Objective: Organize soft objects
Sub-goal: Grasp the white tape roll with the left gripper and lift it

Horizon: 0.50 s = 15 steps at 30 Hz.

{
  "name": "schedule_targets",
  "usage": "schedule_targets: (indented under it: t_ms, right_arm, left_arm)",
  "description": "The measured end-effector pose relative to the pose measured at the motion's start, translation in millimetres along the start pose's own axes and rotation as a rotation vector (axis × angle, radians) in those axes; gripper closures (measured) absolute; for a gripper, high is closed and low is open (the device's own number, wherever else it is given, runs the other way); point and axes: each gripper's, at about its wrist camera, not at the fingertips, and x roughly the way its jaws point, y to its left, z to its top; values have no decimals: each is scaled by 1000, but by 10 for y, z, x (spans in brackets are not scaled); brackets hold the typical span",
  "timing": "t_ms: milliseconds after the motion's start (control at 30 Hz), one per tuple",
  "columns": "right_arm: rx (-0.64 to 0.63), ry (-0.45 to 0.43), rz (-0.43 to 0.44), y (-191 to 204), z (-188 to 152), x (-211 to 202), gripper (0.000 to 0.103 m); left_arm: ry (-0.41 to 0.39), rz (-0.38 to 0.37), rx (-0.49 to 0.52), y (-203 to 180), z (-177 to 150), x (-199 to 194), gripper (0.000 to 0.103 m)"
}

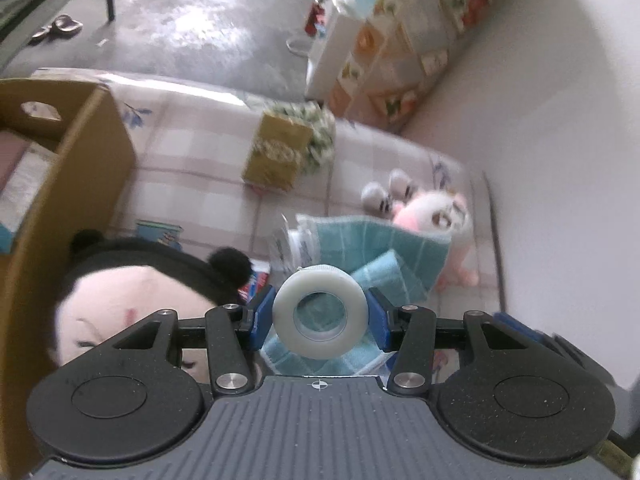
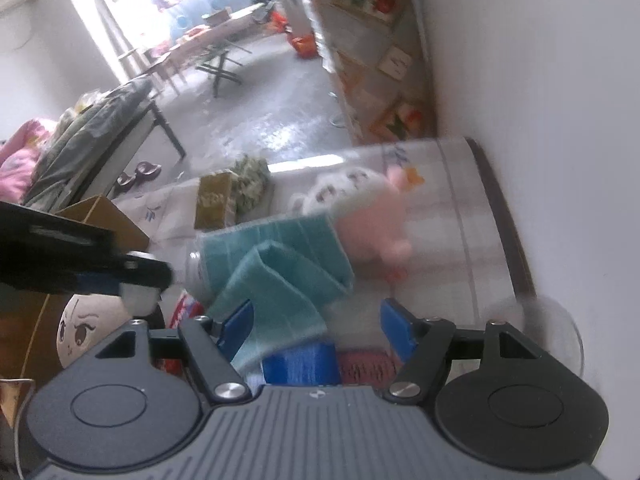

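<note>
The left gripper (image 1: 320,316) holds a white tape roll (image 1: 320,312) between its blue pads, the roll's hole facing the camera. Below it lie a teal towel (image 1: 372,240) and, to the left, a doll head (image 1: 132,304) with black hair, beside a cardboard box (image 1: 80,168). Farther off on the checked tabletop (image 1: 192,152) stand a gold box (image 1: 276,152) and a pink-and-white plush (image 1: 432,212) near the wall.

The right gripper (image 2: 316,324) hangs with its jaws wide and nothing pressed between them, over the folded teal towel (image 2: 280,276) and a blue strap (image 2: 300,364). In its view the left gripper (image 2: 140,296) enters from the left with the roll (image 2: 138,298) in its tips, above the doll head (image 2: 84,332). The plush (image 2: 368,216) lies beyond the towel
</note>
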Motion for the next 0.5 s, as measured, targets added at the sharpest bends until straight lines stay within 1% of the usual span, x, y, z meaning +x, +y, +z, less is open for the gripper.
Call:
schedule_targets:
  t_ms: [167, 233, 267, 300, 333, 367, 400, 433, 467, 500]
  right_arm:
    - [-181, 0, 55, 244, 286, 198, 30]
    - [-251, 31, 68, 356, 365, 335, 32]
    - [-278, 63, 73, 407, 379, 430, 35]
    - [-298, 100, 78, 445, 385, 530, 43]
    - [-317, 133, 87, 482, 381, 623, 45]
    - [-332, 159, 96, 518, 366, 708, 49]
    - [-343, 179, 96, 547, 344, 774, 60]
    - [-348, 204, 94, 571, 327, 847, 68]
    - [-347, 227, 101, 575, 309, 907, 85]
    - [-343, 243, 105, 570, 291, 943, 91]
  left_arm:
    - [-53, -15, -73, 185, 42, -284, 55]
    - [-61, -17, -101, 269, 36, -346, 55]
    - [-64, -18, -113, 307, 29, -369, 55]
    - [-66, -15, -122, 341, 18, -386, 55]
    - [-68, -14, -129, 374, 7, -397, 55]
    - [-69, -14, -137, 403, -6, -407, 55]
    - [-71, -14, -147, 432, -18, -413, 55]
    - [-72, -15, -154, 461, -32, -421, 55]
    - [-71, -14, -160, 484, -43, -427, 55]
    - [-71, -14, -165, 501, -51, -433, 55]
